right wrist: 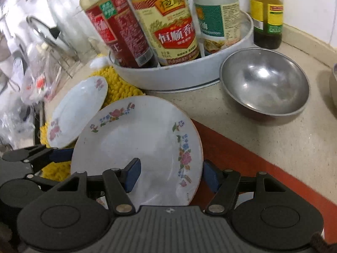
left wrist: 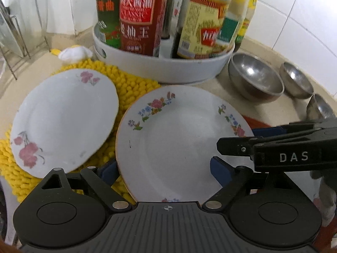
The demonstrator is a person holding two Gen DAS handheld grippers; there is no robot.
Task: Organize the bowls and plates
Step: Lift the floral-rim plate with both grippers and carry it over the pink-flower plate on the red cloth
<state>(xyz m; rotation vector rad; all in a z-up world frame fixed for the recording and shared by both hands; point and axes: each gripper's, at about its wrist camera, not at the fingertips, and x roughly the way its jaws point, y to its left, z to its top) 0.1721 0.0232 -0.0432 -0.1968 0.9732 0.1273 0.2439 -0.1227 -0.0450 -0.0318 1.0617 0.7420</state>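
Note:
A large white plate with coloured flowers [left wrist: 181, 139] [right wrist: 139, 139] lies at the counter's front edge. My left gripper [left wrist: 164, 172] is open, one blue pad under the plate's left rim and one over its near right part. My right gripper [right wrist: 170, 176] is open too, its left pad [right wrist: 131, 175] over the plate and its right pad [right wrist: 210, 178] beyond the right rim. A smaller white plate with pink flowers [left wrist: 65, 120] [right wrist: 78, 108] lies tilted on a yellow mat. Steel bowls [left wrist: 256, 78] [right wrist: 265, 82] stand to the right.
A round white tray [left wrist: 164, 65] [right wrist: 181, 73] full of sauce bottles stands just behind the plates. The yellow chenille mat [left wrist: 130, 84] lies under the smaller plate. A wire rack with glass lids [left wrist: 19, 31] is at the far left. Two more steel bowls [left wrist: 297, 80] stand at right.

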